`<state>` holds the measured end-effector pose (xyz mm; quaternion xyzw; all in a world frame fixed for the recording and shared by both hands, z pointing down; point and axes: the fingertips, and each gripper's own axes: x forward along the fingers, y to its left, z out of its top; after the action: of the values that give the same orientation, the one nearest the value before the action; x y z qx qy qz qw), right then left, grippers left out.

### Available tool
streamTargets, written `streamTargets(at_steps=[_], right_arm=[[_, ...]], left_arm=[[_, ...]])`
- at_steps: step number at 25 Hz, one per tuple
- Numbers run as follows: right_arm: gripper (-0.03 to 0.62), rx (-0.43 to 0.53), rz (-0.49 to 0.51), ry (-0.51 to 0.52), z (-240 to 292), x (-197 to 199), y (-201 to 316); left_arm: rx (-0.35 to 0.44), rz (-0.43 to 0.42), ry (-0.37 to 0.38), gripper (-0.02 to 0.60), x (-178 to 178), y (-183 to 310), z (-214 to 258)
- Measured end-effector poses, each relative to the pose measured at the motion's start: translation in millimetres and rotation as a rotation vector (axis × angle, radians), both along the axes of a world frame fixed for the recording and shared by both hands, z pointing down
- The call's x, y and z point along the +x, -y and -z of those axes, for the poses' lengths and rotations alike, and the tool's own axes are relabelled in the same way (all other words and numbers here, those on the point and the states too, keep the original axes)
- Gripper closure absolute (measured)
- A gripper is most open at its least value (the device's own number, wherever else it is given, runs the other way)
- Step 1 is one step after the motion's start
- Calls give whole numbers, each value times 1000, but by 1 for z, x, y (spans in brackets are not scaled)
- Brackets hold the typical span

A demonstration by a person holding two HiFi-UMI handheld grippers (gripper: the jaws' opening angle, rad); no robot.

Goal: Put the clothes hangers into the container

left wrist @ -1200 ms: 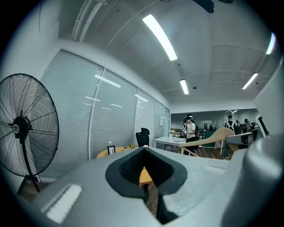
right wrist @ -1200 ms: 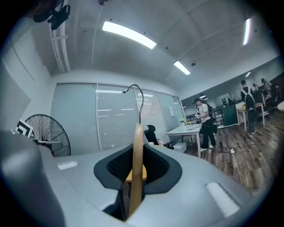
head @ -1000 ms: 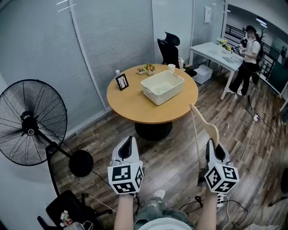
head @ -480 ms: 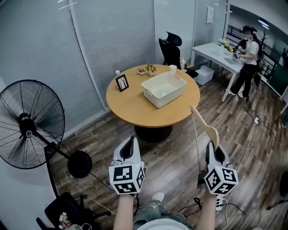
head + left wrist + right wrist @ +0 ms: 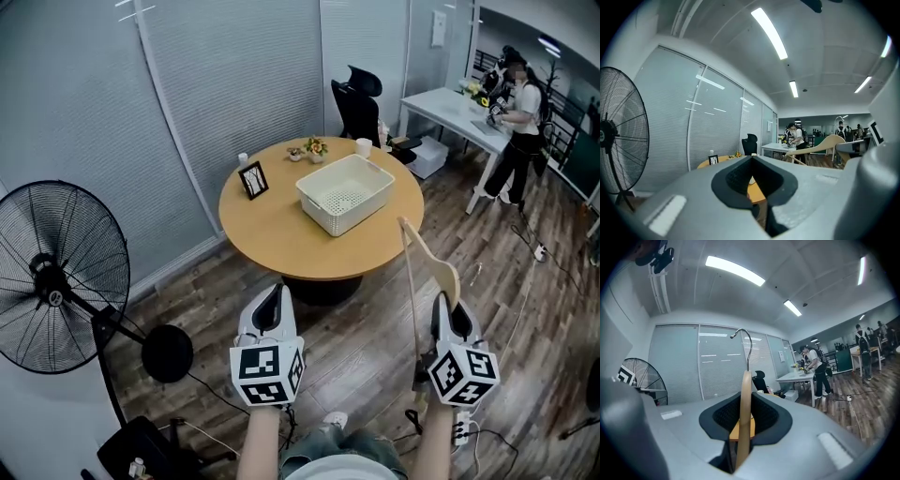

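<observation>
**A:** Where's the hanger [image 5: 427, 261]?
**B:** Lower right. The right gripper [image 5: 443, 305] is clamped on it, and it sticks up past the jaws. The left gripper [image 5: 270, 298] is at bottom centre, jaws together, nothing in them.
**A:** And the basket [image 5: 324, 208]?
**B:** Upper centre, on the table [image 5: 272, 234] — well apart from the hanger.

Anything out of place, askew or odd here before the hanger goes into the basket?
Nothing stands out. The white basket sits upright on the round table, and the wooden hanger stands upright in the jaws of the right gripper. The left gripper holds nothing.
</observation>
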<state>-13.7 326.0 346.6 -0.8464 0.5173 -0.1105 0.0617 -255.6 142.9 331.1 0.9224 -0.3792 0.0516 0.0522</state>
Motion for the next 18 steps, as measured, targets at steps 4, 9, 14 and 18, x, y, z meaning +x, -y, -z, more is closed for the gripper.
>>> streamTargets(at_steps=[4, 9, 14, 18], right_arm=[[510, -17, 2, 6, -8, 3, 16], [510, -36, 22, 1, -12, 11, 38], [510, -43, 27, 2, -16, 35, 57], [510, -44, 42, 3, -19, 64, 77]], left_arm=[[-9, 2, 8, 580, 2, 15, -6], [-29, 20, 8, 580, 10, 35, -13], [-36, 27, 19, 580, 30, 52, -20], [-32, 42, 22, 580, 55, 69, -20]])
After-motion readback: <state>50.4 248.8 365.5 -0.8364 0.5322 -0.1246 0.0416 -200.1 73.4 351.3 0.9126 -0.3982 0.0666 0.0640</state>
